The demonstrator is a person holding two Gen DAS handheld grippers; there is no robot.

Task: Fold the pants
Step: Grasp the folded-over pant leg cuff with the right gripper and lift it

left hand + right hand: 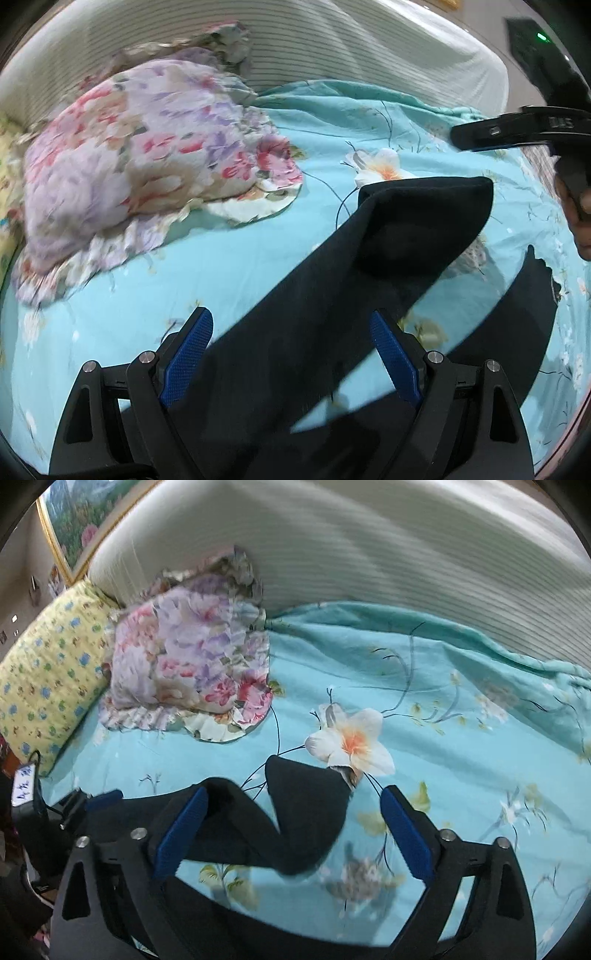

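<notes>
Black pants (388, 266) sprawled on turquoise bed (221, 258) — left gripper (291, 354) agape, right gripper (291, 834) agape too, floral pillow (192, 664) at ten o'clock.

Both wrist cameras look low and close across the turquoise flower-printed bedsheet (221, 266) toward the white striped headboard (369, 561), sharing the pink-and-lilac floral ruffled pillow (140, 155) and dark folded pants (306, 812).

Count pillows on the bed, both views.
2. The floral ruffled pillow lies on the blue sheet against the striped headboard. The yellow dotted pillow sits left of it, touching. More could be out of frame.
</notes>
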